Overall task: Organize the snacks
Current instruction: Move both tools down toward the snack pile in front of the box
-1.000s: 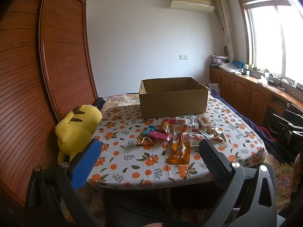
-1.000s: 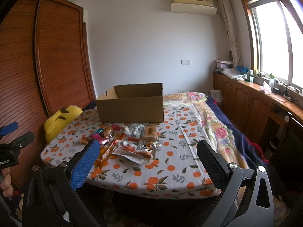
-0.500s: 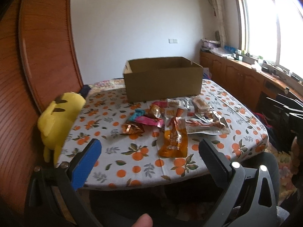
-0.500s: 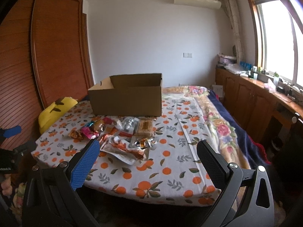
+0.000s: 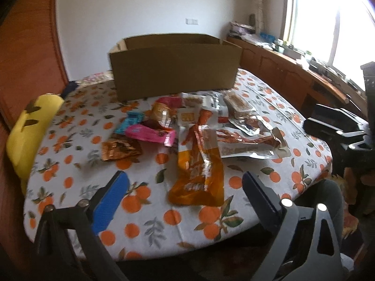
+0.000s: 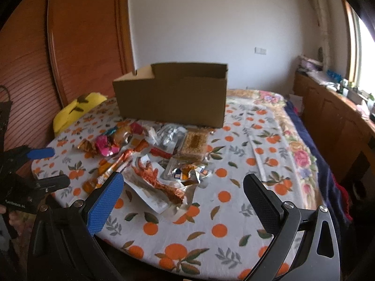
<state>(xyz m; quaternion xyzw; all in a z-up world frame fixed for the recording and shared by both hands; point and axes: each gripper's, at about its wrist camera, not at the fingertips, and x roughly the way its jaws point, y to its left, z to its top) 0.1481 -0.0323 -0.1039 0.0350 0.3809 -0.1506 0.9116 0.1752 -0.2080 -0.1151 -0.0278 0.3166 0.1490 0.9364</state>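
Note:
Several snack packets lie in a loose pile on the orange-print tablecloth [image 5: 140,213], in front of an open cardboard box [image 5: 174,70]. Nearest my left gripper [image 5: 185,187] is an orange packet [image 5: 199,173], just beyond the open fingertips. A pink packet [image 5: 150,134] and a brown foil packet [image 5: 119,149] lie left of it. My right gripper [image 6: 182,194] is open and empty, its tips just short of a clear chicken-feet packet [image 6: 154,182]. The box [image 6: 173,98] and a beige cracker pack [image 6: 195,144] lie beyond. The left gripper also shows at the left edge [image 6: 39,164].
A yellow plush toy [image 5: 28,126] sits at the table's left edge by a wooden wardrobe [image 5: 23,53]. A floral bedspread [image 6: 297,154] runs along the right, with wooden cabinets [image 6: 332,119] under the window. The table's front edge is right below both grippers.
Both grippers have moved forward and down toward the snack pile, so the table and packets fill more of each view. Both stay open and empty.

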